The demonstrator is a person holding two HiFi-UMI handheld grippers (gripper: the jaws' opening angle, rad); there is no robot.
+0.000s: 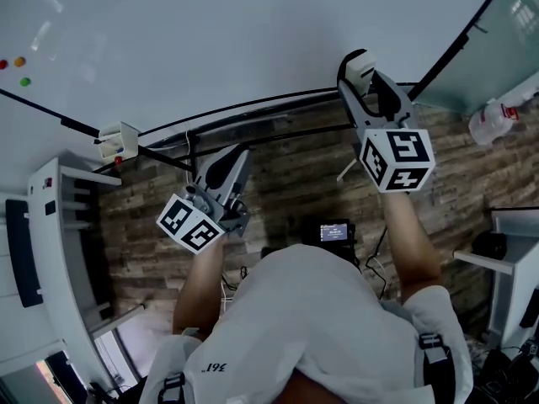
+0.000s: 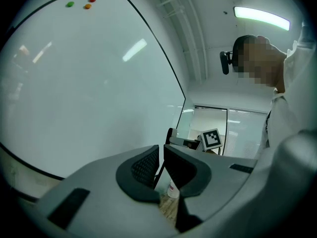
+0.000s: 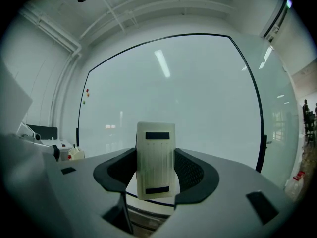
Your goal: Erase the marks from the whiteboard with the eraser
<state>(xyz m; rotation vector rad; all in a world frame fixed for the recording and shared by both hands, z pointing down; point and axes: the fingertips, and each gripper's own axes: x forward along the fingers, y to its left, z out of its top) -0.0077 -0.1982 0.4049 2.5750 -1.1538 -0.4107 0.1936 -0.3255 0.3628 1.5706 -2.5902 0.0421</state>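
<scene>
The right claw (image 3: 156, 175) is gripping the eraser (image 3: 155, 152); pressing it flat on the whiteboard (image 3: 198, 93) seems best. The left claw (image 2: 161, 165) is idling narrow, empty.

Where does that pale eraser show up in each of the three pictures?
Head view: the eraser, top right, in the right gripper.
Left gripper view: not made out.
Right gripper view: low centre, between the jaws.
Shared landmark: the coloured magnets on the whiteboard.
</scene>
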